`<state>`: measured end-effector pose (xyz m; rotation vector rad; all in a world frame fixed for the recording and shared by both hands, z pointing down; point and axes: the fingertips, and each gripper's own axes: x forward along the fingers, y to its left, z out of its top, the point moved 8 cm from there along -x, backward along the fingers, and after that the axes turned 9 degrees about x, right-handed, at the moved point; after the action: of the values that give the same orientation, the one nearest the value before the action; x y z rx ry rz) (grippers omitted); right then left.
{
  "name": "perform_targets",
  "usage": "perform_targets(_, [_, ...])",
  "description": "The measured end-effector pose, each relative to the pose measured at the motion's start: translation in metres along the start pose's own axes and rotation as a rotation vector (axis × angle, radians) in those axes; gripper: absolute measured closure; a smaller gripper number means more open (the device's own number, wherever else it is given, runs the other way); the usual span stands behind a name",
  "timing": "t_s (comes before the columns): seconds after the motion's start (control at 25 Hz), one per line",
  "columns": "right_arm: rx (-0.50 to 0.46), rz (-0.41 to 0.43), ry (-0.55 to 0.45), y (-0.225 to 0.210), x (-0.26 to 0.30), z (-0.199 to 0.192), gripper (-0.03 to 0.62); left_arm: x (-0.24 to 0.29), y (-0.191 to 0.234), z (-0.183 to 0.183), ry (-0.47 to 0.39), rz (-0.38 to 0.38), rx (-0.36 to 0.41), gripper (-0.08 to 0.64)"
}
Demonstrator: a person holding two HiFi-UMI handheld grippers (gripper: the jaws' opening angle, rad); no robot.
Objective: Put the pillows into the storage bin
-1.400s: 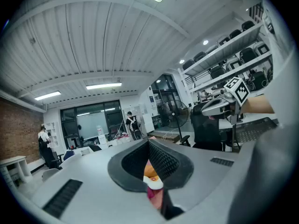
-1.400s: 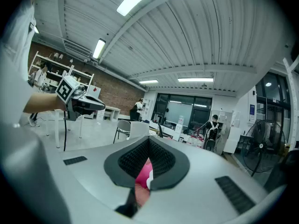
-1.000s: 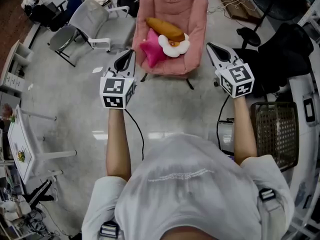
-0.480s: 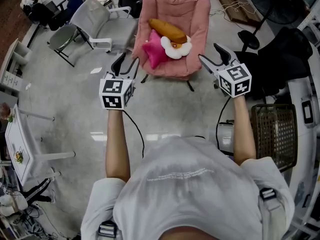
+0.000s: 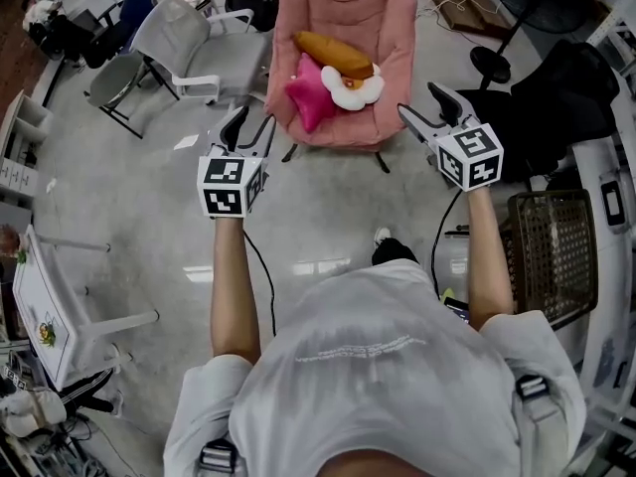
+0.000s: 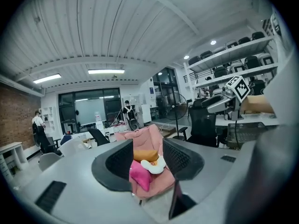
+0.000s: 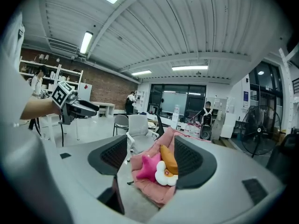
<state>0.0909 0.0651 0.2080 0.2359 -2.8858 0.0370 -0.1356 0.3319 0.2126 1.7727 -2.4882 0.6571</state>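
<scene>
L gripper (image 5: pixel 251 125) & R gripper (image 5: pixel 418 100): fingers just opened, released, empty. Storage bin (image 5: pixel 552 256) shows in head view, not R gripper view, which shows pillows (image 7: pixel 161 167) on chair (image 7: pixel 147 188).

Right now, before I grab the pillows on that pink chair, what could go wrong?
The orange pillow leans on the pink star pillow and the white egg pillow, so pulling one could drag another off the pink chair. The cable from the right gripper hangs by the foot and might snag turning toward the storage bin.

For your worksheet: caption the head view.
Left gripper and right gripper, just opened, empty, face pillows on a chair; bin at right.
</scene>
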Motion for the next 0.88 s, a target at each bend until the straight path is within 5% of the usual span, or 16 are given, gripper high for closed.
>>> perform_targets(0.36, [0.020, -0.022, 0.011, -0.047, 0.061, -0.004, 0.284, 0.075, 0.024, -0.001, 0.019, -0.039, 0.005, 0.347])
perform_targets(0.88, [0.188, 0.048, 0.082, -0.226, 0.229, -0.019, 0.239, 0.300, 0.083, 0.012, 0.162, -0.036, -0.045, 0.350])
